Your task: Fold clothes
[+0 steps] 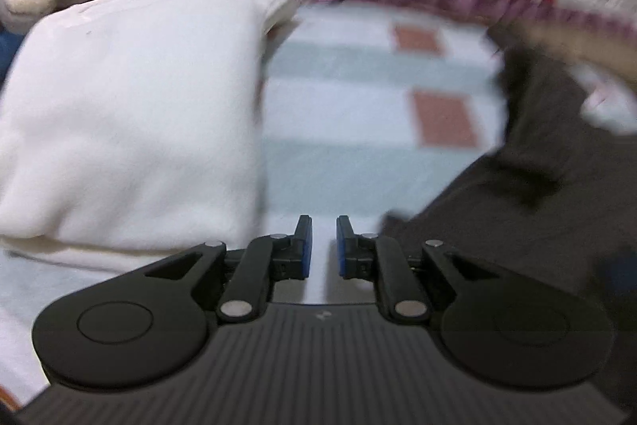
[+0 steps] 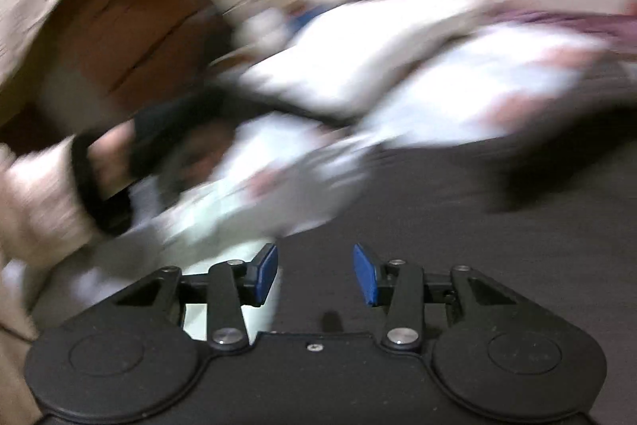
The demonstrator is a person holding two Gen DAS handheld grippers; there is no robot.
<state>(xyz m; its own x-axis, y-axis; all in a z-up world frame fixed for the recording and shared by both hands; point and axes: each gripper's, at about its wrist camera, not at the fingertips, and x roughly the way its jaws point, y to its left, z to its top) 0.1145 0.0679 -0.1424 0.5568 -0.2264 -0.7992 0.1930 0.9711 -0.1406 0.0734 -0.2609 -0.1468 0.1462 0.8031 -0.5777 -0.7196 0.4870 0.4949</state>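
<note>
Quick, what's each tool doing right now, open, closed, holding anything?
Left tool: open by a narrow gap, holding nothing, above the checked sheet.
Right tool: open wide, holding nothing, over the dark garment.

1 white garment [image 1: 131, 114], 1 dark garment [image 1: 529, 194], 2 tools [image 1: 322, 245] [image 2: 314, 275]
</note>
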